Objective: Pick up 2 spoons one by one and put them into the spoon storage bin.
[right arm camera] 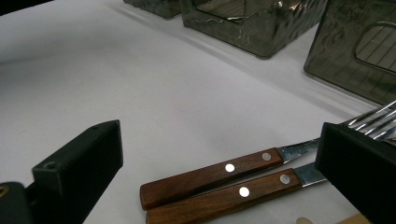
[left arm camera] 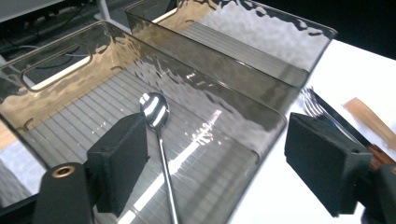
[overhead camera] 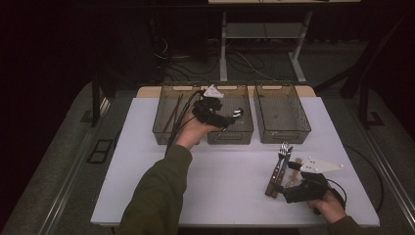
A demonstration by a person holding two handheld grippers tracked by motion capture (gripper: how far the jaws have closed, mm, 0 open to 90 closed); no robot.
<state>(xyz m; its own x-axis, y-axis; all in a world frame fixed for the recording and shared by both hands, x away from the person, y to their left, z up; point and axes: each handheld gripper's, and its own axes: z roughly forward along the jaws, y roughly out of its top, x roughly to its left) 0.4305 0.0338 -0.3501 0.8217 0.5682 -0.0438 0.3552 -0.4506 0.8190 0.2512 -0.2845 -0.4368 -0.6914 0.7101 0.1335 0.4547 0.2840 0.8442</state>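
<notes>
Hovering over the middle bin (overhead camera: 230, 133), the left gripper (overhead camera: 226, 117) has its jaws spread wide with nothing held between them. In the left gripper view a spoon (left arm camera: 159, 135) lies on the ribbed floor of that bin, just beside the gripper's left jaw, bowl pointing away and handle running back toward the camera; jaw and spoon look apart, though contact is hard to judge. Beyond the right jaw stands the bin's smoky wall, and past it the right-hand bin (left arm camera: 261, 42), its wall just beside the first. A third bin (overhead camera: 169, 117) sits on the gripper's other side, with thin brown sticks (overhead camera: 174, 111) inside, too dim to name.

Low over the white table (overhead camera: 147, 161), the right gripper (overhead camera: 283, 182) is also wide open and empty. Two wooden-handled forks (right arm camera: 224, 179) lie side by side and touching on the table between its jaws, nearer the right jaw, which hides part of their metal shanks; the tines (right arm camera: 376, 119) show above that jaw. A pale wooden strip (overhead camera: 295, 160) lies just beyond the forks, near the gripper's grey plate. The three bins stand in a row well ahead of this gripper.
</notes>
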